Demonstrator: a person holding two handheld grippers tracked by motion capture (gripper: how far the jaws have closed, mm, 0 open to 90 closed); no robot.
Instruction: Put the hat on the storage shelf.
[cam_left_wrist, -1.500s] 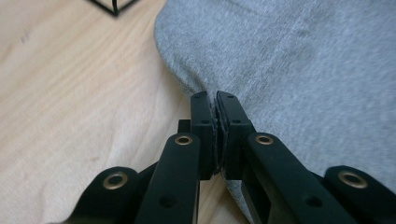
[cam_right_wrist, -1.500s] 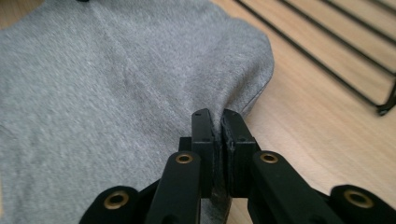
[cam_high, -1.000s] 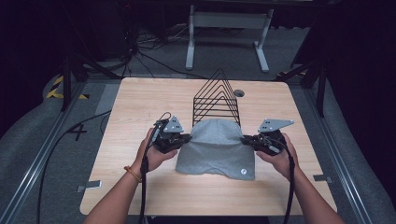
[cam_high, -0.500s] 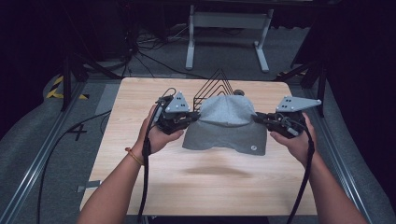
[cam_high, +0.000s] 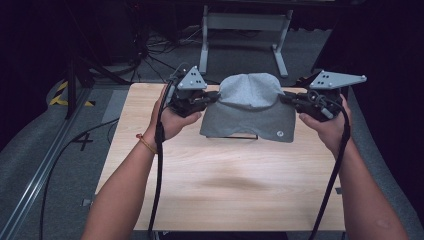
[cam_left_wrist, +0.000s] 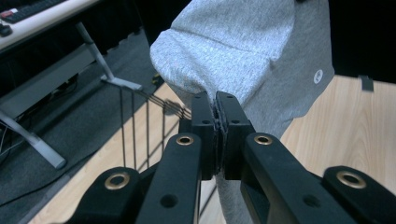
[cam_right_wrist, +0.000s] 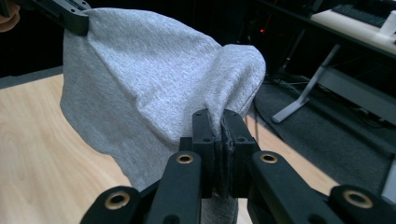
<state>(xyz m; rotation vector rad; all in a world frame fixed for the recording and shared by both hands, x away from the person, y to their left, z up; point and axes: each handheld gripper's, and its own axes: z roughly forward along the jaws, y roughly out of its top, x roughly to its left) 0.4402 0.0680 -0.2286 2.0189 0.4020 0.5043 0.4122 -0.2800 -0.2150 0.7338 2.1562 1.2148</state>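
Both jaw pairs are clamped on a grey garment (cam_high: 248, 107): the left hand-held gripper (cam_high: 210, 99) and right hand-held gripper (cam_high: 289, 98) hold it spread above the wire rack (cam_left_wrist: 142, 126). Next, I judge, comes draping it over that rack.

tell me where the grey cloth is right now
In the high view the grey cloth hangs above the table's far middle, stretched between the left gripper and right gripper.
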